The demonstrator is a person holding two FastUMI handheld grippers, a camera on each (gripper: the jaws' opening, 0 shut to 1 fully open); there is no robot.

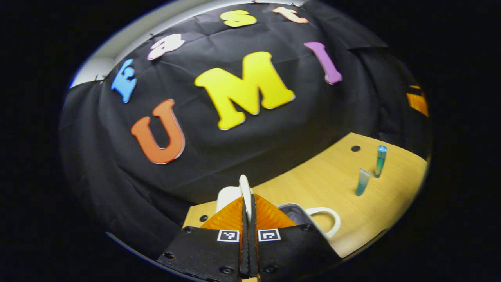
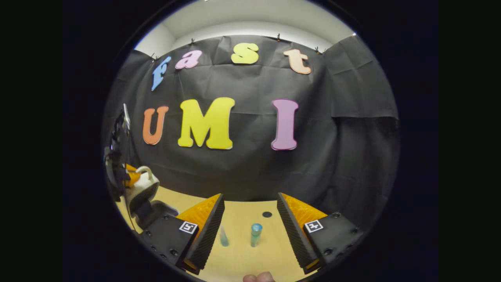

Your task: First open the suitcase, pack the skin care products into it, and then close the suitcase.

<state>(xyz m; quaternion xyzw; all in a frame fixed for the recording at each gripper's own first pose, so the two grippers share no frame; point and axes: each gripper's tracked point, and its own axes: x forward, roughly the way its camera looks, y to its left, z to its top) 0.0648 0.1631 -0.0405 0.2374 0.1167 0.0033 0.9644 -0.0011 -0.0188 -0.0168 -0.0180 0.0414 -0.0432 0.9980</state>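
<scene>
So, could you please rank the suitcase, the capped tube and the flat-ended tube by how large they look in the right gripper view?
1. suitcase, clearly the largest, its lid raised.
2 and 3. capped tube and flat-ended tube: they look about alike. The second is faint and blurred beside a gripper finger, so I would not rank them.

Wooden table, small dark hole in tabletop, black cloth wall
</scene>
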